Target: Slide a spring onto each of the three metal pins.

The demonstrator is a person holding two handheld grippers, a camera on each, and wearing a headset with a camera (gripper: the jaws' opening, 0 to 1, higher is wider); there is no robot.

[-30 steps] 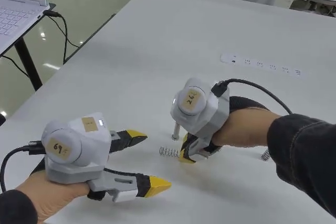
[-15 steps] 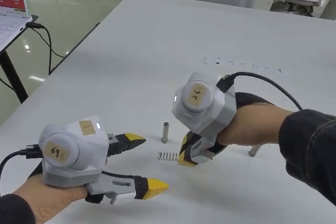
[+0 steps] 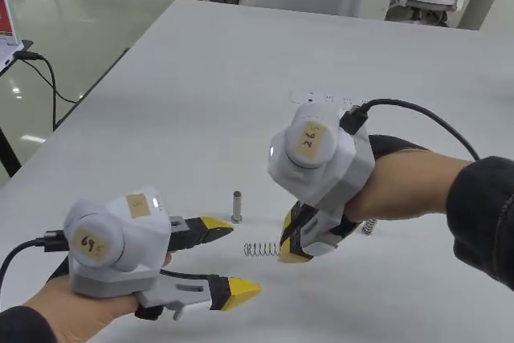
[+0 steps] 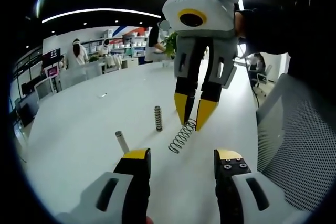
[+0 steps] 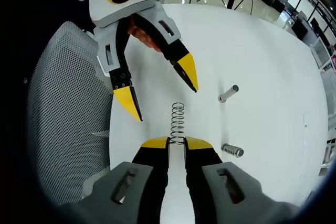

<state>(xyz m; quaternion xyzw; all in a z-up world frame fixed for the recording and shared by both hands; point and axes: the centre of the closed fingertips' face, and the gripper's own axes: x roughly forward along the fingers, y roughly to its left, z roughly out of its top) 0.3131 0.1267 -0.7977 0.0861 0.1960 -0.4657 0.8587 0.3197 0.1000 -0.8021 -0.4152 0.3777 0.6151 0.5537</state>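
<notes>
A loose spring (image 3: 261, 248) lies level just over the white table, and my right gripper (image 3: 293, 248) is shut on its right end. In the right gripper view the spring (image 5: 178, 121) sticks out forward from the closed yellow tips (image 5: 177, 141). A bare metal pin (image 3: 237, 206) stands left of and behind the spring. A second pin carrying a spring (image 3: 369, 226) stands behind the right hand. My left gripper (image 3: 233, 255) is open at lower left, its tips pointing toward the spring (image 4: 181, 136), bare pin (image 4: 122, 141) and sprung pin (image 4: 157, 118).
A white power strip (image 3: 321, 98) lies on the table (image 3: 241, 78) beyond the right gripper. The table's left edge drops to the floor, where a black cable (image 3: 36, 66) hangs. A mesh chair (image 5: 58, 108) is behind the left gripper.
The view has shifted. My right gripper has carried the spring to the right of the bare pin, which now stands fully uncovered. The left gripper's tips are closer to that pin.
</notes>
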